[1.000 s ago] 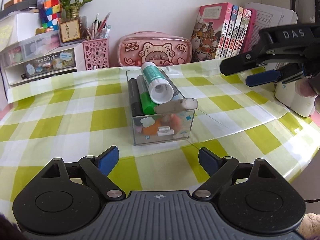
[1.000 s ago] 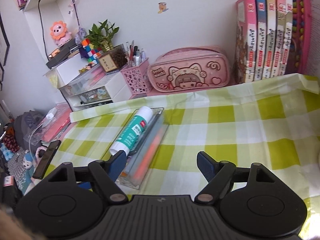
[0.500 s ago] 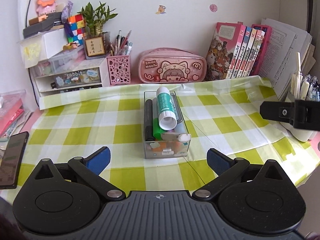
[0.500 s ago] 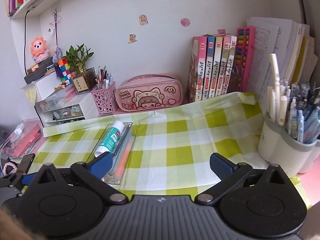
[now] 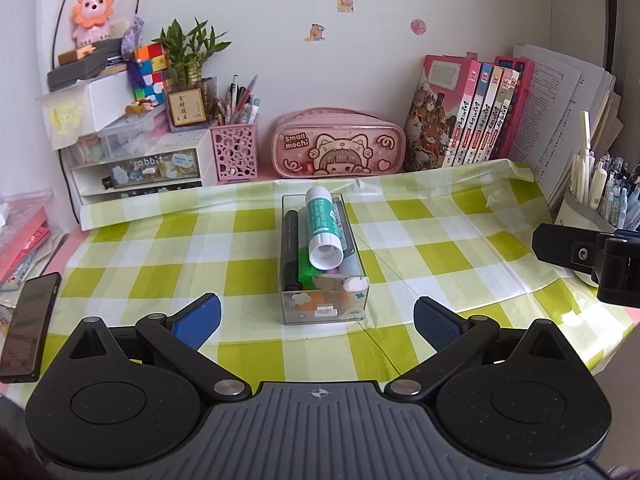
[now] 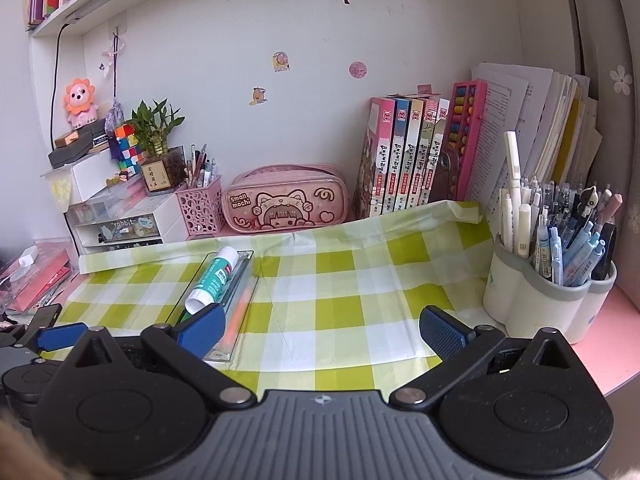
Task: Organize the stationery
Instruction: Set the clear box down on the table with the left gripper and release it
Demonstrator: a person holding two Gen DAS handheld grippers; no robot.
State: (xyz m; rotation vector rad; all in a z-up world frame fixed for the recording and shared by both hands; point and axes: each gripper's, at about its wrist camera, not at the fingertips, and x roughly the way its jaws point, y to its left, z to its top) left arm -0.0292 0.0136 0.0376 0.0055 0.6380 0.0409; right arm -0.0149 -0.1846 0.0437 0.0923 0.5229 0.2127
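Both tools hang above the surface [image 5: 432,240] with nothing in them. The left gripper [image 5: 318,316] has its jaws wide apart, and the clear plastic organizer box [image 5: 322,308] sits on the checked cloth straight ahead of them, near but not between them. The right gripper [image 6: 320,328] likewise has its jaws spread and empty; from its view the box lies ahead and to the left of the jaws, partly behind the left finger pad.

The box is already full: a glue stick [image 5: 321,228] lies on top, along the box's length, over a black marker [image 5: 289,252] and a green highlighter [image 5: 306,268], with an eraser [image 5: 340,282] across the near end. No loose stationery shows on the cloth.

Judging by this, the loading step looks finished, and what remains is either settling the heaped pile or moving the box to its place. The glue stick rests high and round, so any grasp on the box's walls would need to be level and gentle, lest it roll off.
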